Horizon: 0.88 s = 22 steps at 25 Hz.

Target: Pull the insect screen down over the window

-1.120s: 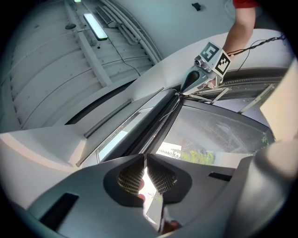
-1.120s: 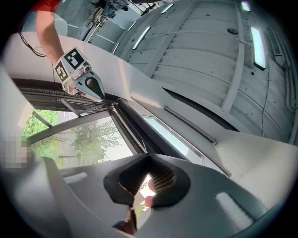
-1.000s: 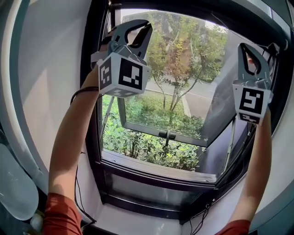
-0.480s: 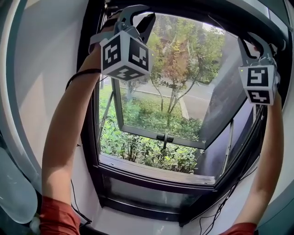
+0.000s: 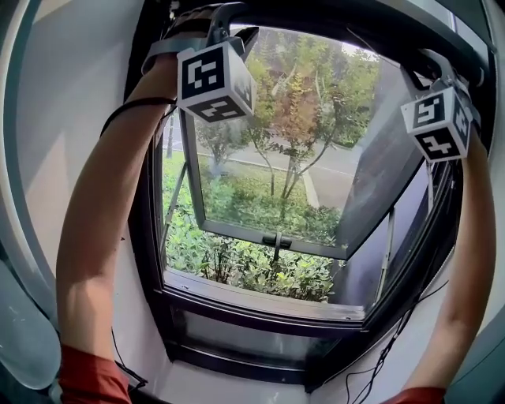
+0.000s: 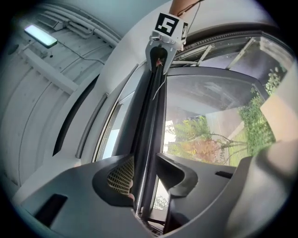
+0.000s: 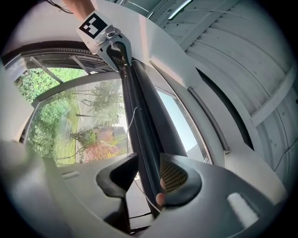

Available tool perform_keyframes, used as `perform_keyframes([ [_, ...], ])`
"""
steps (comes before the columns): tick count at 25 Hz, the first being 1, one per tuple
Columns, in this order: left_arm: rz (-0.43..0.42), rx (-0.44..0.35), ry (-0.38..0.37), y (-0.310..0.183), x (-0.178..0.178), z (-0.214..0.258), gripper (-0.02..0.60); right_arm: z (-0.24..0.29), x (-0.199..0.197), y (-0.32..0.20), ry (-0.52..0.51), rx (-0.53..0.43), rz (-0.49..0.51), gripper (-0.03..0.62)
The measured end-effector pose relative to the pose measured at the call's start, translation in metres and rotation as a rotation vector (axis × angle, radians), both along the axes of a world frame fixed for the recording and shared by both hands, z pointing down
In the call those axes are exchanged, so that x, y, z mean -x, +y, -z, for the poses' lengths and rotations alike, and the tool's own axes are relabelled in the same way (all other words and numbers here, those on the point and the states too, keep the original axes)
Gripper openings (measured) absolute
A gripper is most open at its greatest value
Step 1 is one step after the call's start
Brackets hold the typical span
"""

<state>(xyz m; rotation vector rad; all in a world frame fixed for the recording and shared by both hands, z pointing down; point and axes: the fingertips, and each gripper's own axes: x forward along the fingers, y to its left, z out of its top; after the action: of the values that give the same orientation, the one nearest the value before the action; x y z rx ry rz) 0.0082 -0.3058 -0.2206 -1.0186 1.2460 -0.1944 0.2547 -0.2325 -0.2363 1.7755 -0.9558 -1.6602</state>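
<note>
The insect screen's dark pull bar (image 6: 150, 135) runs along the top of the window frame (image 5: 331, 20). My left gripper (image 5: 233, 24) is raised to its left end. In the left gripper view the bar passes between the jaws of the left gripper (image 6: 148, 179), which have just been opening and stand apart around it. My right gripper (image 5: 432, 61) is up at the bar's right end. The right gripper (image 7: 145, 179) also straddles the bar (image 7: 142, 130), its jaws just spread, and the mesh pad (image 7: 173, 175) lies beside the bar. Each gripper view shows the other gripper at the bar's far end.
The glass sash (image 5: 272, 229) is tilted outward on side stays, with trees and shrubs beyond. A dark sill (image 5: 260, 304) lies below, and cables (image 5: 371, 371) hang at the lower right. A white wall (image 5: 71, 95) flanks the left. A ceiling light (image 6: 41, 36) is overhead.
Both arms have risen from in front of the glass to the top of the frame. Both grippers have rolled, and their jaws have gone from shut to apart.
</note>
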Motion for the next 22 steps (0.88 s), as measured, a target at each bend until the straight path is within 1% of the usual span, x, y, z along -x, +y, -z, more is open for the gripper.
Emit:
perform_keyframes([
  [2, 0.037, 0.017, -0.016, -0.007, -0.001, 0.002, 0.144, 0.001, -0.003, -0.001, 0.019, 0.014, -0.041, 0.155],
  [9, 0.094, 0.084, -0.021, -0.024, 0.004, 0.012, 0.169, 0.005, -0.005, -0.013, 0.081, 0.072, -0.173, 0.164],
  [14, 0.129, 0.085, -0.013, -0.032, 0.008, 0.019, 0.17, 0.006, -0.01, -0.021, 0.092, 0.078, -0.222, 0.164],
  [18, 0.164, 0.101, -0.01, -0.039, 0.011, 0.025, 0.173, 0.006, -0.021, -0.029, 0.085, 0.077, -0.249, 0.169],
  [22, 0.201, 0.116, -0.026, -0.045, 0.011, 0.025, 0.176, 0.007, -0.03, -0.032, 0.068, 0.082, -0.273, 0.17],
])
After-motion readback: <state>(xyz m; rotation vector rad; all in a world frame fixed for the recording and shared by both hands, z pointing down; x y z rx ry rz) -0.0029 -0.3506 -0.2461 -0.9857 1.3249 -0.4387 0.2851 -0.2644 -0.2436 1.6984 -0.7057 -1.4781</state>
